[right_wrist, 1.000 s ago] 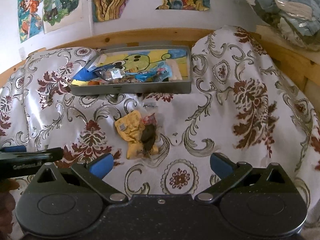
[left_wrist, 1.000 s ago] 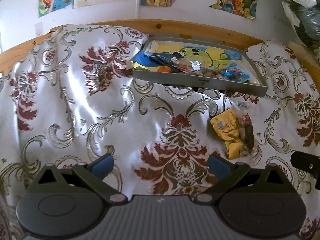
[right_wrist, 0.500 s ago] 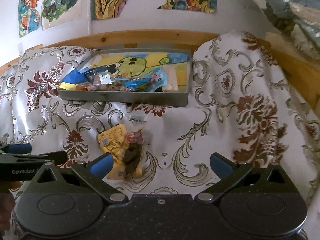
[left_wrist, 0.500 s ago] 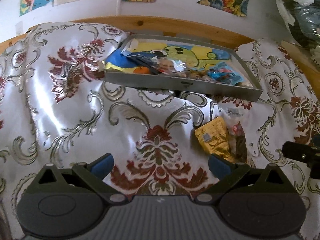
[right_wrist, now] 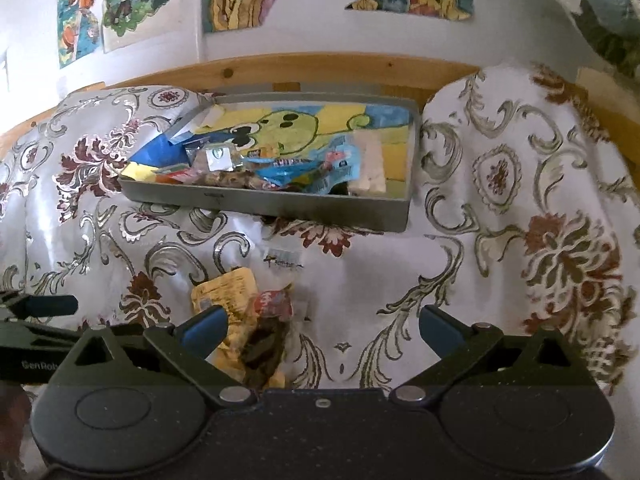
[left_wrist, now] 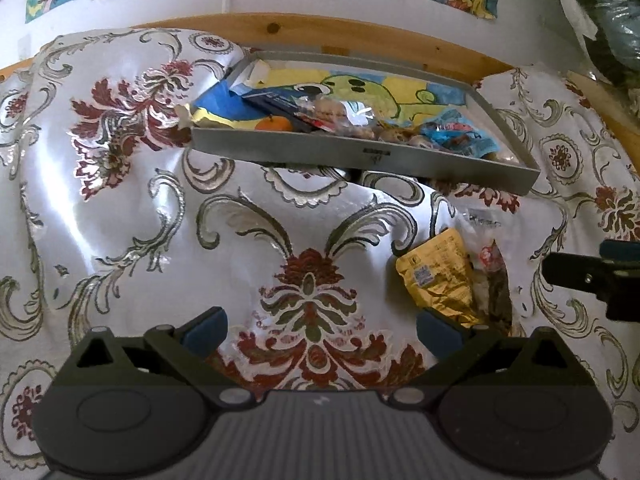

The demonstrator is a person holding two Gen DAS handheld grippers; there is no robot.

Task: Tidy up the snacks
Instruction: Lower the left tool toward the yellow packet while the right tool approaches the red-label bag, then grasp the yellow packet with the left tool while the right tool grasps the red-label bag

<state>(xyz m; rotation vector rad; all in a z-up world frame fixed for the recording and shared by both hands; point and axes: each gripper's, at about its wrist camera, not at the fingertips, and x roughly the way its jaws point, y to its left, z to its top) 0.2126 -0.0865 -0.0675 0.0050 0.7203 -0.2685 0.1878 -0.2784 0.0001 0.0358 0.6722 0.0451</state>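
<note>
A grey tray with a cartoon-printed bottom holds several snack packets and a small orange. In front of it on the patterned cloth lie a yellow snack packet and a clear packet with dark contents. My left gripper hangs open over the cloth, the yellow packet just past its right finger. My right gripper is open too, with both packets beside its left finger. Each gripper shows at the edge of the other's view.
A shiny white cloth with red and silver flowers covers the surface in folds. A wooden rail runs behind the tray under a white wall with coloured pictures. Bagged bedding sits at the top right.
Both grippers have moved forward and lower toward the loose packets. The packets now sit nearer the right gripper's left finger. Both stay open.
</note>
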